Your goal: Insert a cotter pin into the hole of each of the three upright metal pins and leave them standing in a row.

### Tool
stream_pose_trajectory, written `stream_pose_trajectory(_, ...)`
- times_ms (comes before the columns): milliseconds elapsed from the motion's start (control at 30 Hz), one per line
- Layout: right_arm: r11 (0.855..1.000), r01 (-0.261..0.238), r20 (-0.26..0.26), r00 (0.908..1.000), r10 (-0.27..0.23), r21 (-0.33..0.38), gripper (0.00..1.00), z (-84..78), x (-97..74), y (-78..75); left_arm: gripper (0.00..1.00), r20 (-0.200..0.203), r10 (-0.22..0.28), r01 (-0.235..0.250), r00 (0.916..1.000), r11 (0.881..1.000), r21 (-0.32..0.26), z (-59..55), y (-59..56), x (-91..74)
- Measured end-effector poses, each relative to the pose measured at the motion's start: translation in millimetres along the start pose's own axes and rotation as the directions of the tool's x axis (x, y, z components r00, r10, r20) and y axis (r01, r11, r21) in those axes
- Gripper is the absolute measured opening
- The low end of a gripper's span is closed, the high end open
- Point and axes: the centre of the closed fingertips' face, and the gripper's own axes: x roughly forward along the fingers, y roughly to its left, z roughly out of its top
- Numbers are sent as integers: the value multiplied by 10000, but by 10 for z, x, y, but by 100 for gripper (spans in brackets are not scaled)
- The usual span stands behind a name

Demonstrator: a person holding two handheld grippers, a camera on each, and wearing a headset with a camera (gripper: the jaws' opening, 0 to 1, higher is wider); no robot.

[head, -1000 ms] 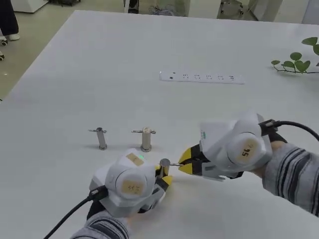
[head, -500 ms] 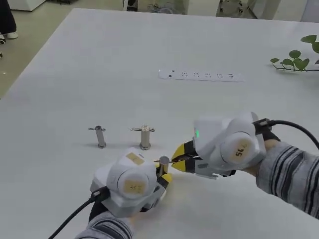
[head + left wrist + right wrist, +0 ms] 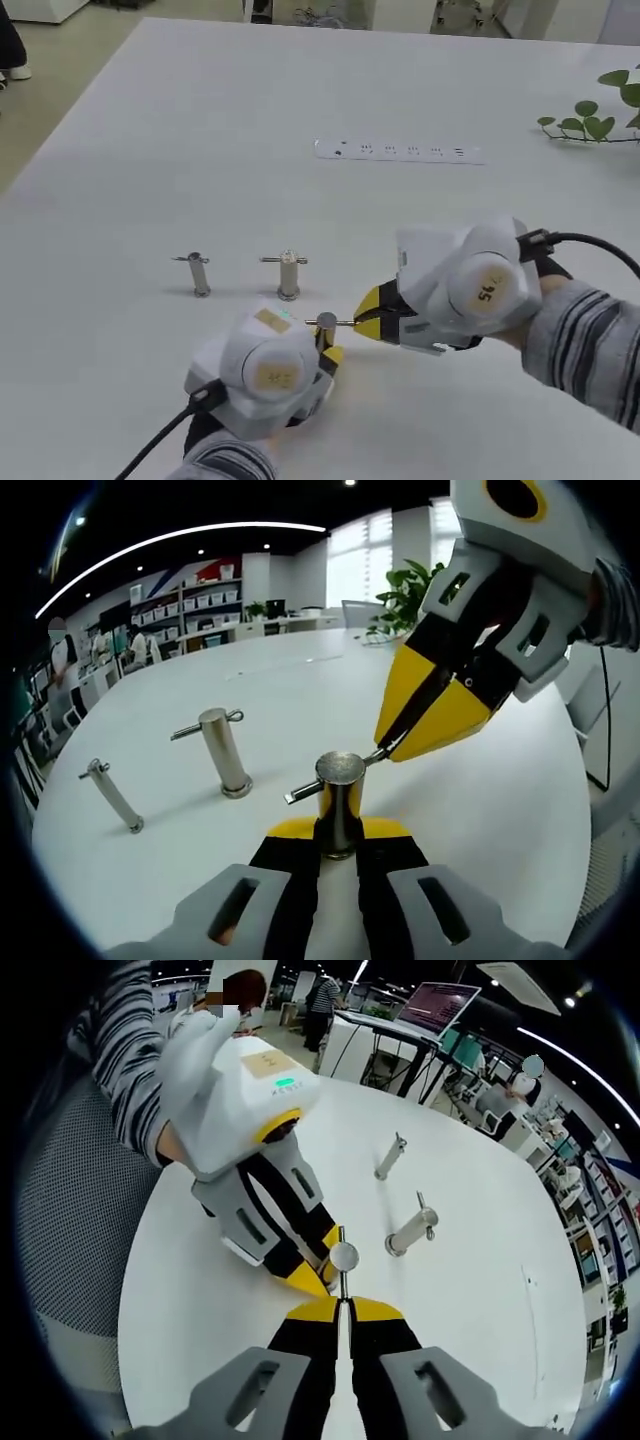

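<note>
My left gripper [image 3: 327, 350] is shut on the base of an upright metal pin [image 3: 326, 326] near the table's front. A thin cotter pin [image 3: 345, 322] runs through its hole, and its tip [image 3: 300, 793] sticks out on the far side. Just right of the pin, my right gripper [image 3: 362, 323] is shut on the cotter pin's other end [image 3: 341, 1285]. Behind stand two more upright pins, one [image 3: 289, 275] in the middle and one [image 3: 199, 273] on the left, each with a cotter pin through it. In the left gripper view, my left gripper [image 3: 338, 835] clamps the pin [image 3: 340, 800] low down.
A white power strip [image 3: 400, 152] lies farther back on the white table [image 3: 150, 150]. A green plant [image 3: 590, 120] reaches in at the right edge. Black cables trail from both grippers toward me. In the gripper views, desks, shelves and people stand around the room.
The right gripper pushed left toward the held pin, and the cotter pin's tip came out its far side. The gripper then eased slightly right. The left gripper stayed put.
</note>
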Motion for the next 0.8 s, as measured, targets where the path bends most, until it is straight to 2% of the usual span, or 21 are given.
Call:
stream_pose_trajectory(400,9998,5,248,9997,1,-216,0,118,45,5,10,1,121,-121,9999,9999,-108,-3,3,-5)
stream_pose_trajectory(800,10000,-34,235,9997,37,-89,0,119,39,6,10,-12,138,-138,9999,9999,-41,-6,5,-2)
